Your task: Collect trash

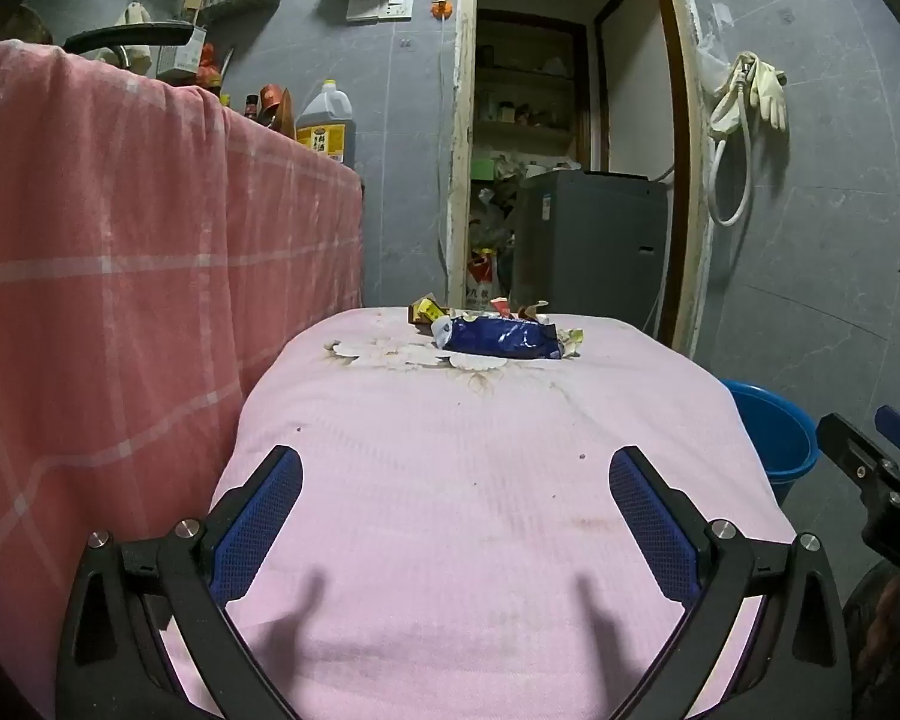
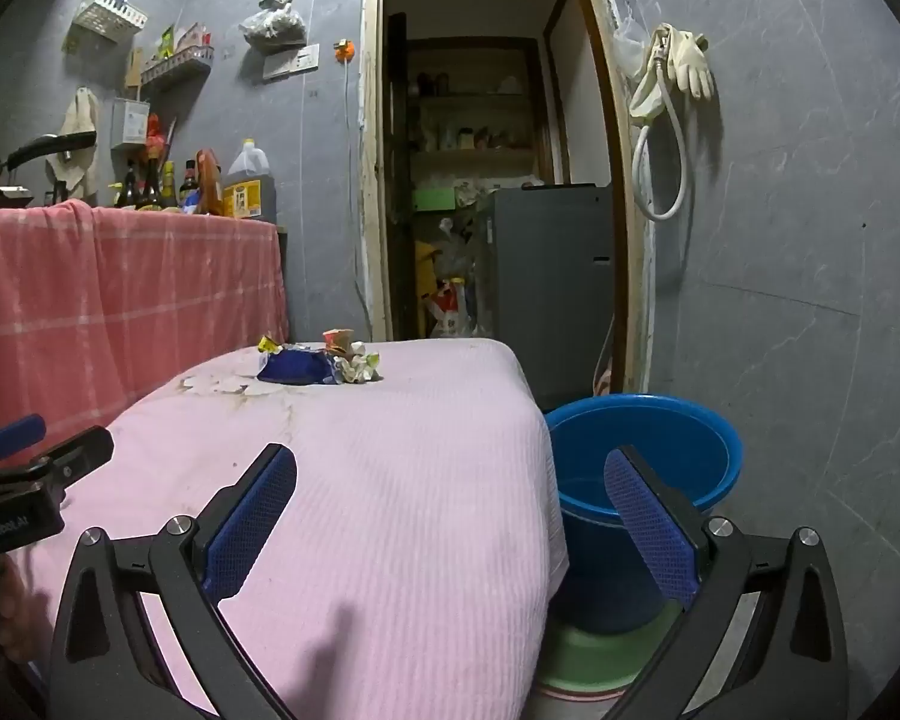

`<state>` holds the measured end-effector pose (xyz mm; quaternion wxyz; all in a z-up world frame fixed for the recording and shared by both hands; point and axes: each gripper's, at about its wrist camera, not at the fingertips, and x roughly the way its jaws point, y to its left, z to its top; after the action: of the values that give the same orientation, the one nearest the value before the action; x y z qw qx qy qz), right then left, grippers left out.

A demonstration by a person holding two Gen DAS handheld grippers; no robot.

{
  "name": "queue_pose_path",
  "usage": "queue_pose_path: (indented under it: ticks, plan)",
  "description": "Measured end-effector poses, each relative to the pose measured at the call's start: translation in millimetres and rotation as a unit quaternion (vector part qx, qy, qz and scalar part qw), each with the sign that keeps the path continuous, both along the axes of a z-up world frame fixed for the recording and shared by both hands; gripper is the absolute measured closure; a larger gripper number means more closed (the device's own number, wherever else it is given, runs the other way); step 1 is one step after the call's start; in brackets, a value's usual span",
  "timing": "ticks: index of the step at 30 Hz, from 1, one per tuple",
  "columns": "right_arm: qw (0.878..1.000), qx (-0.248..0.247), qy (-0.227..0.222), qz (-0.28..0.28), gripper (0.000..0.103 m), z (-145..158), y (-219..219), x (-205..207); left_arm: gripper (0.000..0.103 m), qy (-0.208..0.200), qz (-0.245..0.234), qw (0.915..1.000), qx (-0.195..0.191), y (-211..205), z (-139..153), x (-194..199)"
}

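Near the upper middle of the frame, a blue wrapper (image 1: 501, 337) and paper scraps (image 2: 357, 367) are lying on the pink cloth (image 1: 450, 480); light, crinkly, best pinched mid-body; left gripper (image 1: 456, 516) and right gripper (image 2: 450, 510) are being held spread, empty

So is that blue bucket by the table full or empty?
Empty as far as visible: the blue bucket shows only bare blue inside; its very bottom is hidden by the right gripper.
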<state>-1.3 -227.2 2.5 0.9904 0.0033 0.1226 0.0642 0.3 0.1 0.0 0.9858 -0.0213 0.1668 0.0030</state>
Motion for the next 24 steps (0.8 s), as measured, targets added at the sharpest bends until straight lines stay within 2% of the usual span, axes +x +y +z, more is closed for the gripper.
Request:
queue_pose_path:
  ticks: [24]
  plan:
    - [1.0, 0.0, -0.005, 0.001, 0.0, -0.4, 0.2, -0.1, 0.003, -0.003, 0.001, 1.0, -0.001, 0.1, 0.7, -0.6]
